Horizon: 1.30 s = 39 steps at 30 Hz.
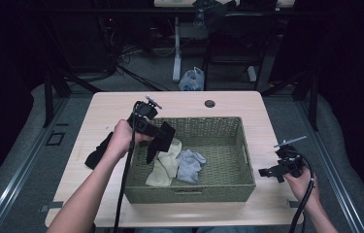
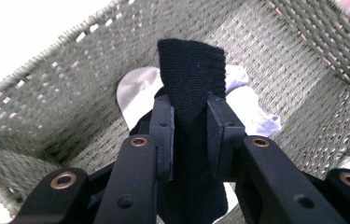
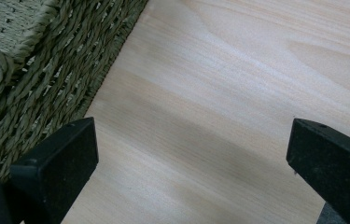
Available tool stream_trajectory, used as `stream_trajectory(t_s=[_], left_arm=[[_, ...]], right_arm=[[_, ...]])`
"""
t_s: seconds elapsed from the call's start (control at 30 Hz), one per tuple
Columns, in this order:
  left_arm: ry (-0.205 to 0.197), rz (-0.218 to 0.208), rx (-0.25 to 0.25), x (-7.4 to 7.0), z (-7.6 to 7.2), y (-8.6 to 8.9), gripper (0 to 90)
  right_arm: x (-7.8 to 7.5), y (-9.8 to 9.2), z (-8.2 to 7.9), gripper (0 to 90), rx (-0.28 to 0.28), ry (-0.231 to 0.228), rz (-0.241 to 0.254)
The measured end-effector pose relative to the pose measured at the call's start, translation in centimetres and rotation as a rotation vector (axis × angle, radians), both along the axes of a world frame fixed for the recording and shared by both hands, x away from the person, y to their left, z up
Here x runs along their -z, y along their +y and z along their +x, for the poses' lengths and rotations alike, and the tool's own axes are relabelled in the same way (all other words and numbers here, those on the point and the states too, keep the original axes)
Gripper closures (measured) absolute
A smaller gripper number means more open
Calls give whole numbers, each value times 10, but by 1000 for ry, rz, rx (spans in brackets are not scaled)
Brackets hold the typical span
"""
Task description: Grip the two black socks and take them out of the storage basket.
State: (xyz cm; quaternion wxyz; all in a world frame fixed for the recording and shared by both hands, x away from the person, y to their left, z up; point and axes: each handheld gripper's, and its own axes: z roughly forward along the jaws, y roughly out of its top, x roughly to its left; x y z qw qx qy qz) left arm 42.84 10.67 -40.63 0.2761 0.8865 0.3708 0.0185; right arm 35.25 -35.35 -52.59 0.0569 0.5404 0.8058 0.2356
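Note:
My left gripper [image 1: 162, 133] hangs over the left end of the green wicker basket [image 1: 238, 187], shut on a black sock [image 1: 161, 142] that dangles from it. In the left gripper view the black sock [image 2: 190, 88] is pinched between the two pads, above the basket's inside. A cream sock [image 1: 166, 165] and a light grey sock [image 1: 190, 164] lie on the basket floor; the cream sock [image 2: 135, 95] and the grey sock [image 2: 254, 114] show below the held one. My right gripper [image 1: 266, 172] rests over the table right of the basket, jaws wide apart over bare wood [image 3: 219, 116].
Another black sock [image 1: 97, 151] lies on the light wooden table [image 1: 107, 109] left of the basket, partly behind my left hand. A round cable hole [image 1: 209, 103] sits near the table's far edge. The basket wall [image 3: 32, 70] stands close to my right gripper's left jaw.

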Motion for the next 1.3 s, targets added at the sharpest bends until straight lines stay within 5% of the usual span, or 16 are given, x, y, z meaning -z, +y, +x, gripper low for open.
stream_trajectory(t_s=[0.7,1.3], left_arm=[[-93,-10,-32,-51,11,9,747],[-166,17,-138,-95,12,53,747]], right_arm=[[1,1,0,14,-7,12,1],[0,0,0,15,-6,10,-4]])
